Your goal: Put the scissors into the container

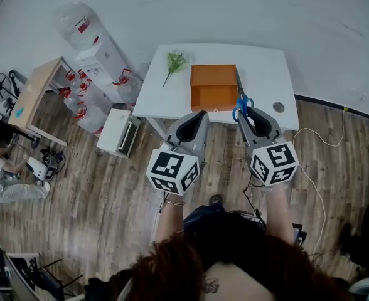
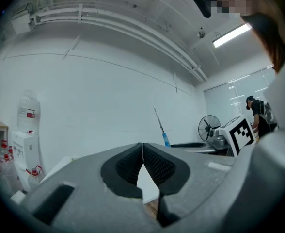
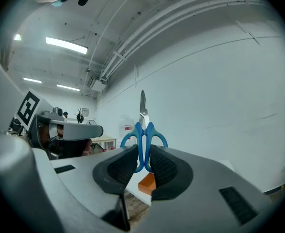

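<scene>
Scissors [image 1: 241, 103] with blue handles stand blades-up in my right gripper [image 1: 246, 113], which is shut on the handles [image 3: 143, 139]; the blade [image 3: 142, 108] points upward. They hover over the table's front edge, just right of the orange container [image 1: 214, 86], which also shows below the jaws as an orange container [image 3: 147, 182]. My left gripper [image 1: 194, 125] is held at the table's front edge, below the container, shut with nothing in it [image 2: 143, 152]. From the left gripper view the scissors [image 2: 162, 127] show at the right.
On the white table [image 1: 266, 68] lie a green sprig [image 1: 175, 61] and a small grey disc [image 1: 278, 107]. To the left stand a water dispenser [image 1: 96, 55], bottles, a white cabinet [image 1: 118, 132] and a wooden side table [image 1: 37, 89]. A person [image 1: 2, 174] sits on the floor.
</scene>
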The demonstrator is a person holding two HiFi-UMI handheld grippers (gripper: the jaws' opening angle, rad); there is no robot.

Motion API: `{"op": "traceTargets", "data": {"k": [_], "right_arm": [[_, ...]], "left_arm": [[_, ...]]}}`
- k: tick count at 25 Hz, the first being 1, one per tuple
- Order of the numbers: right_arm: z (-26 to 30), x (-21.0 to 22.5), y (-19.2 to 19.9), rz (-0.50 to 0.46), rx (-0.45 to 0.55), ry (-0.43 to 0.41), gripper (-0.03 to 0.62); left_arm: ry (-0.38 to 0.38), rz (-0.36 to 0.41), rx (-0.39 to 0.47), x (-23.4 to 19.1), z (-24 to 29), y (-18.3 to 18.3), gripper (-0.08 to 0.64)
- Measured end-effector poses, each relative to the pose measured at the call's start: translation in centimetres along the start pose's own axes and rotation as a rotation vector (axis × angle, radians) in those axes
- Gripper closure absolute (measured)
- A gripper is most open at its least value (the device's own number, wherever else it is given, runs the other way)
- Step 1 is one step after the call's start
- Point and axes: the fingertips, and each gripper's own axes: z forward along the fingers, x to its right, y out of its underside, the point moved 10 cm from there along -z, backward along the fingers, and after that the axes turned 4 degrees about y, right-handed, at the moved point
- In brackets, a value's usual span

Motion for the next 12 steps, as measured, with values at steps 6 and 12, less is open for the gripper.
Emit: {"op": "traceTargets", "data": {"k": [6, 12], "right_arm": [[2.4, 0.0, -0.1, 0.013, 0.0, 0.022, 0.518], [4.3, 0.5, 0.2, 0.002, -0.036, 0.028, 0.518]], "left_arm": [[0.032, -0.003, 0.013, -2.5, 1.6, -0.5, 0.543], [0.05, -0.019, -0.002, -3.9, 3.0, -0.1, 0.543]]}}
